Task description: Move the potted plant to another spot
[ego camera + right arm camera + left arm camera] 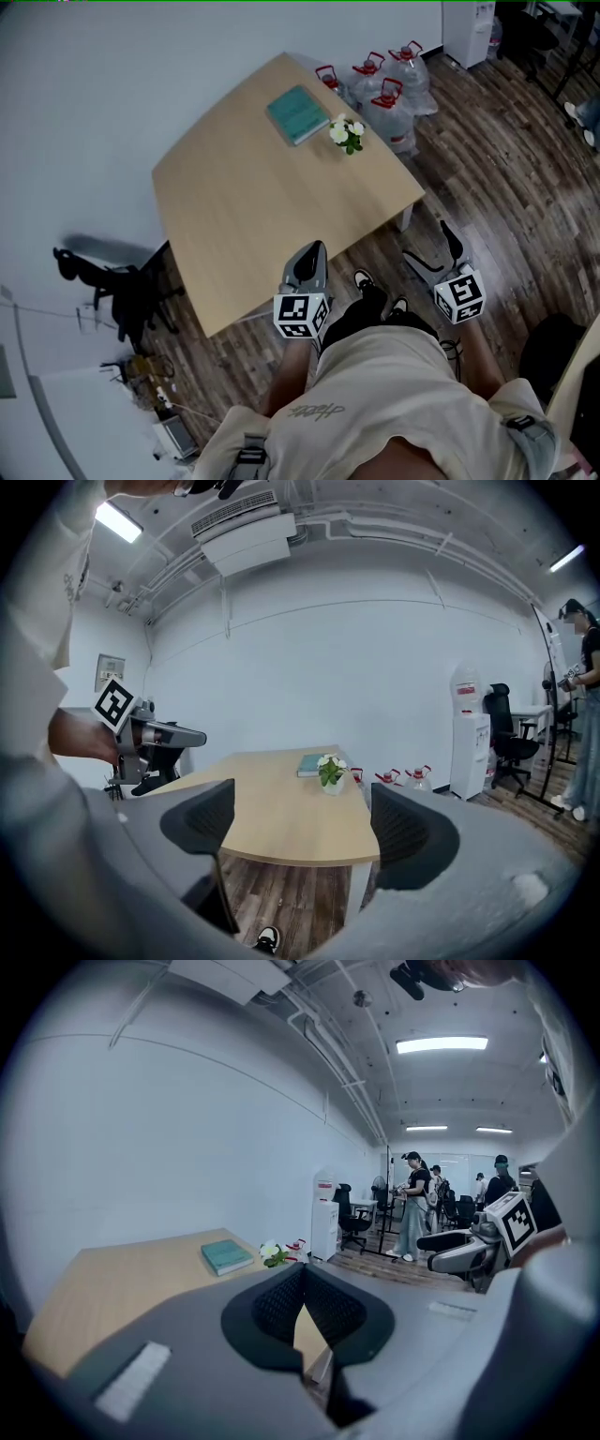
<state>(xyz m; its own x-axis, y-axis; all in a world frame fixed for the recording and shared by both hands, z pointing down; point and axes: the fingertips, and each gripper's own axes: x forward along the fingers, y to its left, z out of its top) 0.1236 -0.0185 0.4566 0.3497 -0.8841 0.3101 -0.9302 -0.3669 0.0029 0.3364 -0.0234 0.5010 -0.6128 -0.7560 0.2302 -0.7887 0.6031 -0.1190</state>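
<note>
The potted plant [348, 134], white flowers in a small pot, stands near the far right edge of the wooden table [253, 206]. It also shows in the right gripper view as the plant [330, 772] and small in the left gripper view [274, 1254]. My left gripper [314, 251] hangs shut over the table's near edge, its pads [323, 1305] pressed together with nothing between them. Off the table's near right corner, above the floor, my right gripper [427, 239] is open and empty, its jaws wide apart [305, 832]. Both are far from the plant.
A teal book [298, 114] lies just left of the plant. Several water bottles [384, 86] stand on the floor behind the table. A white water dispenser [467, 733] and office chairs [509, 733] are at the right. People [412, 1204] stand in the distance. A dark chair [131, 286] is by the wall.
</note>
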